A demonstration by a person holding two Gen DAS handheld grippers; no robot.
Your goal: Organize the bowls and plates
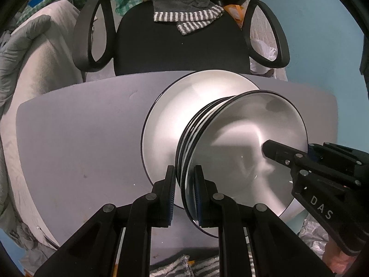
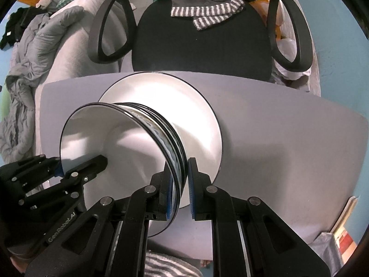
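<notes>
Mid-frame, a stack of bowls [image 1: 242, 152] is sitting tilted on a white plate [image 1: 184, 106] on the grey desk [image 1: 80, 138]. The left gripper [image 1: 184, 191] and right gripper [image 2: 182, 184] are each straddling the stack's rim, jaws narrowly parted around it; whether they are pinching is unclear.

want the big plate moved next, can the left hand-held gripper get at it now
Probably not: the left hand-held gripper is clamped on the bowl stack, which sits on the big plate and covers its near rim.
</notes>
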